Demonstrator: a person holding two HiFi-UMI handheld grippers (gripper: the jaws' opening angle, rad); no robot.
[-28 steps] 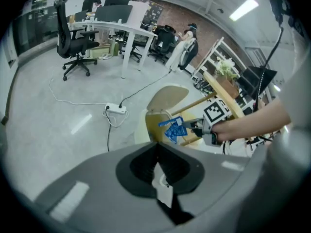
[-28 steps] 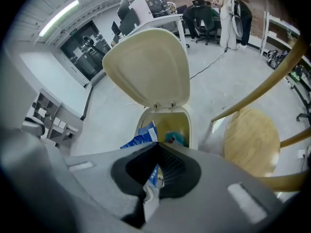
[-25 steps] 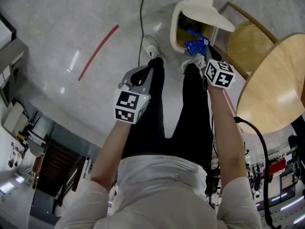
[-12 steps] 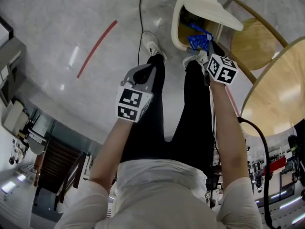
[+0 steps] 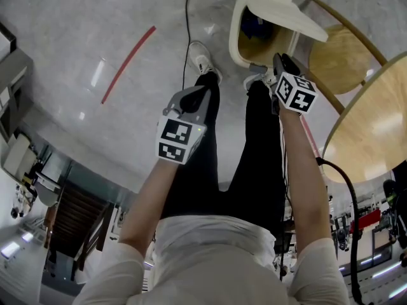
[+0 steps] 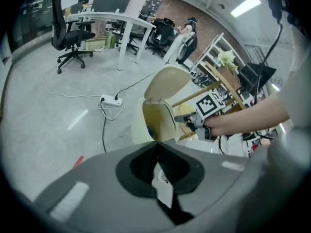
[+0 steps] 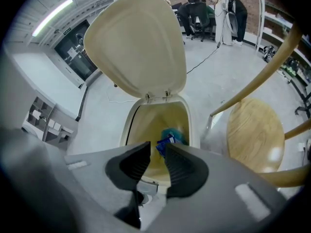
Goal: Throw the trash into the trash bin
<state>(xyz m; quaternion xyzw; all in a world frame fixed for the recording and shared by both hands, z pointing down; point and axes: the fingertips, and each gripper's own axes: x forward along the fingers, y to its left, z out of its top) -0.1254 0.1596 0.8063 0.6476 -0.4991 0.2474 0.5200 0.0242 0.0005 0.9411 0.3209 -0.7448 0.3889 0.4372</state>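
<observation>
Trash: a crinkled blue wrapper (image 7: pixel 170 138), glossy like foil. It lies inside the bin's mouth, just beyond the right gripper's tips and free of both pads.
Trash bin (image 7: pixel 127 124): smooth cream plastic with a rounded rectangular rim and yellowish inner walls, standing on the floor right in front of the person's shoes.
Lid (image 7: pixel 138 42): a broad, rounded cream plastic shell, hinged at the far rim and standing up open.
Right gripper (image 7: pixel 156 150): grey matte body and black ribbed pads. It hangs over the bin's near rim, pointing steeply down. Its jaws have just been opening, and they now stand a little apart with nothing held between them.
Left gripper (image 6: pixel 156 147): the same grey body and black pads. Its tips are pressed together and it is empty. It hangs over the person's left leg, well away from the bin.
Stool seat (image 7: pixel 255 141): a round disc of pale wood with a visible grain, just to the right of the bin.
Surface (image 5: pixel 375 119): a large round wooden top, smooth and light-toned, at the right edge of the head view.
Floor (image 5: pixel 95 30): polished grey concrete with a soft sheen.
</observation>
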